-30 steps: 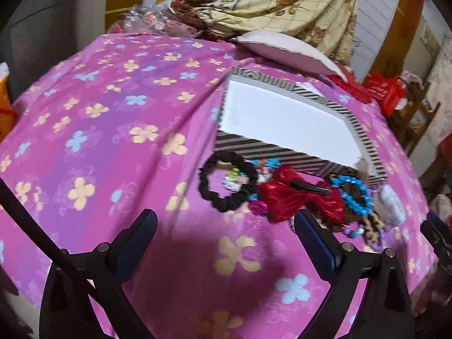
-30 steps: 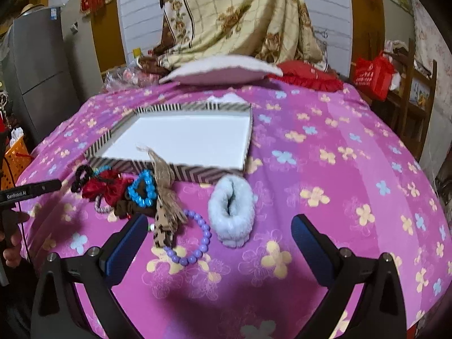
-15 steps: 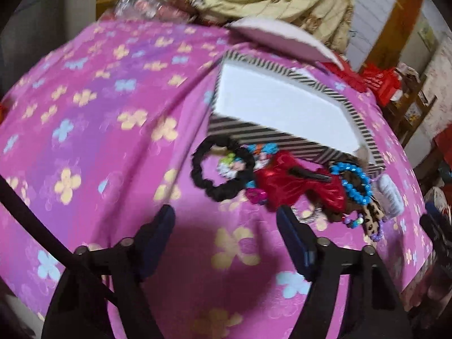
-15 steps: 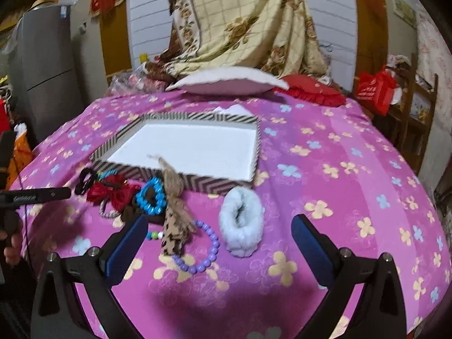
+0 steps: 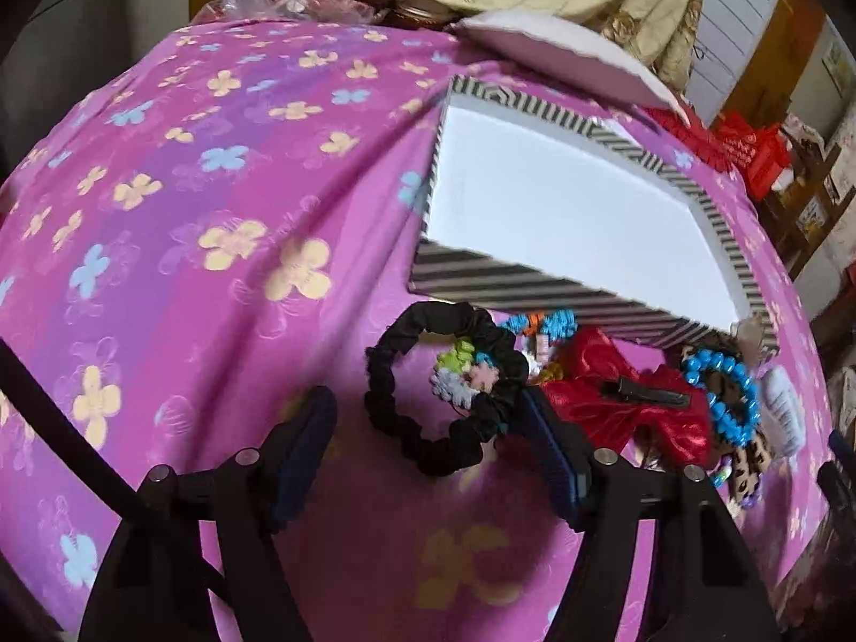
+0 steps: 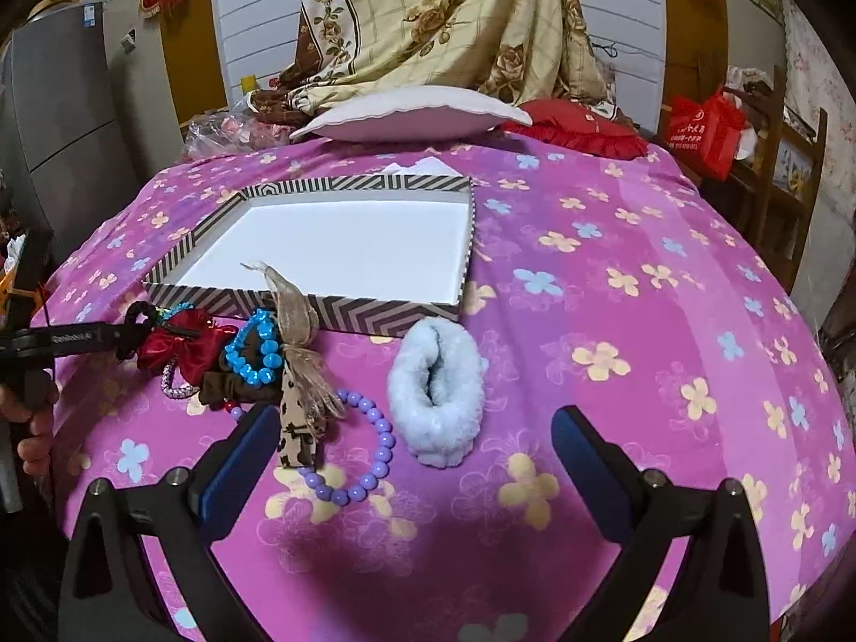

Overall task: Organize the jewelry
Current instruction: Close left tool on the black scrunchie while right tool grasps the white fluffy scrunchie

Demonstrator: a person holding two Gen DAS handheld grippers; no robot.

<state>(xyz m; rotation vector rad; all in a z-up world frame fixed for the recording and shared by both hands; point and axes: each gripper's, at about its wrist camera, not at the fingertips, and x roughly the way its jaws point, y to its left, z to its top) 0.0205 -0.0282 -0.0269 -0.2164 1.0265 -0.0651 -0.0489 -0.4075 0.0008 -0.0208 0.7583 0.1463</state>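
A pile of jewelry lies on the pink flowered cover before a striped box [image 5: 535, 281] with a bare white inside. My left gripper [image 5: 425, 409] is low over a black scrunchie [image 5: 381, 385]. Its jaws are closing with the scrunchie between them; the right pad reaches its side and the left pad stands apart. A red bow [image 5: 631, 412] and a blue bead bracelet [image 5: 733, 390] lie to the right. My right gripper [image 6: 412, 428] hangs open above a pale fluffy scrunchie [image 6: 438, 390] and a purple bead bracelet [image 6: 369, 471], holding nothing.
A leopard ribbon [image 6: 299, 406] drapes over the box's front wall [image 6: 374, 315]. A white pillow [image 6: 412, 115] and a beige blanket lie behind the box. A red bag [image 6: 701, 134] hangs at the right, a grey fridge [image 6: 59, 123] stands left. A hand [image 6: 32, 428] shows at the left edge.
My left gripper has come forward and down onto the black scrunchie, and its jaws have narrowed from wide apart. The right gripper has hardly moved.
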